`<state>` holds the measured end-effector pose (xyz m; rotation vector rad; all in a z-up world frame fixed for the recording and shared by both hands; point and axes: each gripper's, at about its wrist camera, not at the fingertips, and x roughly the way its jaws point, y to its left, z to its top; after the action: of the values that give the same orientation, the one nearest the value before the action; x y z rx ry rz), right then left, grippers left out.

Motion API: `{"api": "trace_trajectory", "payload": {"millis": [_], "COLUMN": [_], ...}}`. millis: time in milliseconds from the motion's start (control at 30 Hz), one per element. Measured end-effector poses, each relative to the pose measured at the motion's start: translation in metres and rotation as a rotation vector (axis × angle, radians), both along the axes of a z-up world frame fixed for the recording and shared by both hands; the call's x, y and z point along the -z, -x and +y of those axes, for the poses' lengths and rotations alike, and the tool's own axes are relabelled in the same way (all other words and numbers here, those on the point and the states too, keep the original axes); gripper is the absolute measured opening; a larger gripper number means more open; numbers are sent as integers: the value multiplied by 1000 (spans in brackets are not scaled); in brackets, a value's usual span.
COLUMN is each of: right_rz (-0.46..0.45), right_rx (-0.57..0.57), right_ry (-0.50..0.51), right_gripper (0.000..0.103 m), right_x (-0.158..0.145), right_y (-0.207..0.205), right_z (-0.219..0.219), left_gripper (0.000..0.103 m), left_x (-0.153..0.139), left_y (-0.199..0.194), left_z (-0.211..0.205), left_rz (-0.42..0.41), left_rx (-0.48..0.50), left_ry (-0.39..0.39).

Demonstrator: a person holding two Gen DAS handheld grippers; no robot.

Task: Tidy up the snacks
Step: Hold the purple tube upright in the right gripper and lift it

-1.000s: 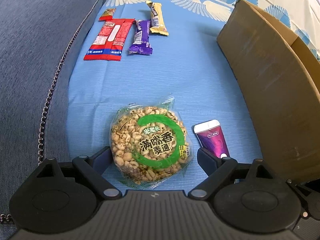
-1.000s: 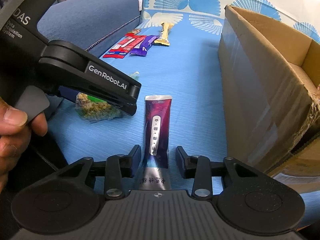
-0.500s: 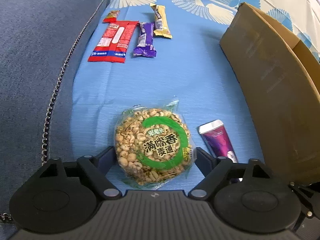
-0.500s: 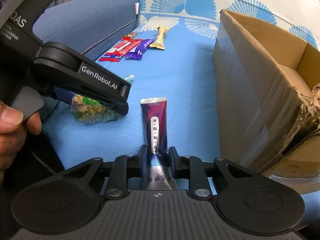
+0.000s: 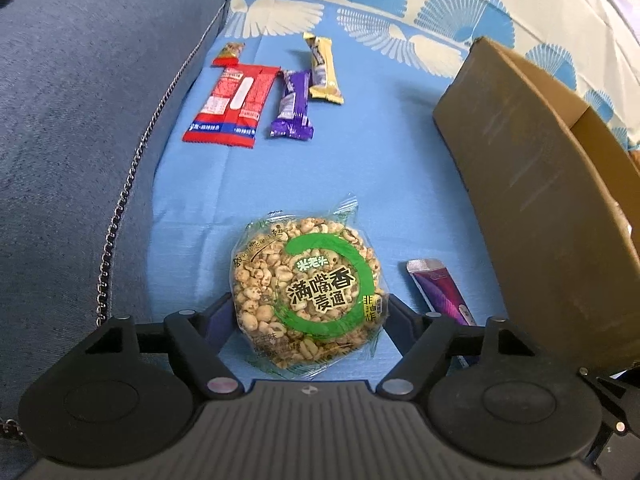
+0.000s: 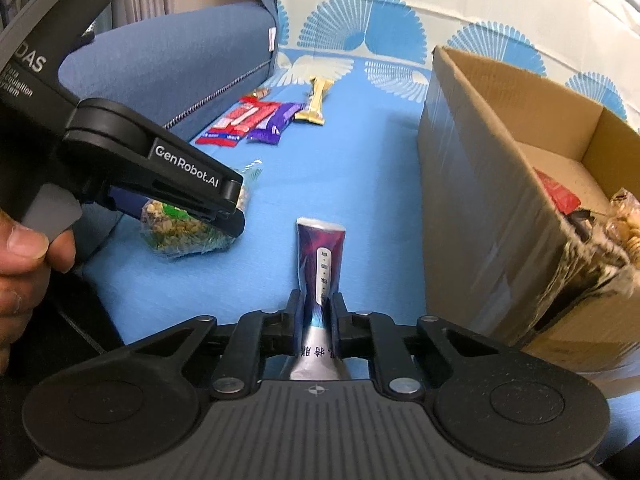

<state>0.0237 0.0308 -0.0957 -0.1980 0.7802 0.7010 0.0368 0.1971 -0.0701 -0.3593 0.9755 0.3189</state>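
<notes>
Low at centre frame, my right gripper (image 6: pixel 316 314) pinches the purple sachet (image 6: pixel 320 256) by its near end — light, limp, slick foil, so grip the crimp — while my left gripper (image 5: pixel 308 312) brackets the crushable puffed-grain pack (image 5: pixel 306 292), contact unclear.

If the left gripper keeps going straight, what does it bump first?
Probably the purple candy bar, far ahead. The left gripper already straddles the puffed-grain snack pack; depth is unclear.
</notes>
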Motion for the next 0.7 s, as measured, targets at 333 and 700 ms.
{"api": "trace_trajectory", "payload": {"millis": [333,700], "right_rz": [-39,-92], "right_rx": [7,15], "right_ry": [-30,-113], "right_gripper": [13,12], "right_x": [-10,-34], "right_y": [2,-4], "right_z": [2,-8], "left_gripper": [81,81], "left_x": [-5,-15], "left_y": [10,20], "left_z": [4,3], "left_rz": [-64,-159], "left_rx": [-16,-9], "left_ry": [27,40]}}
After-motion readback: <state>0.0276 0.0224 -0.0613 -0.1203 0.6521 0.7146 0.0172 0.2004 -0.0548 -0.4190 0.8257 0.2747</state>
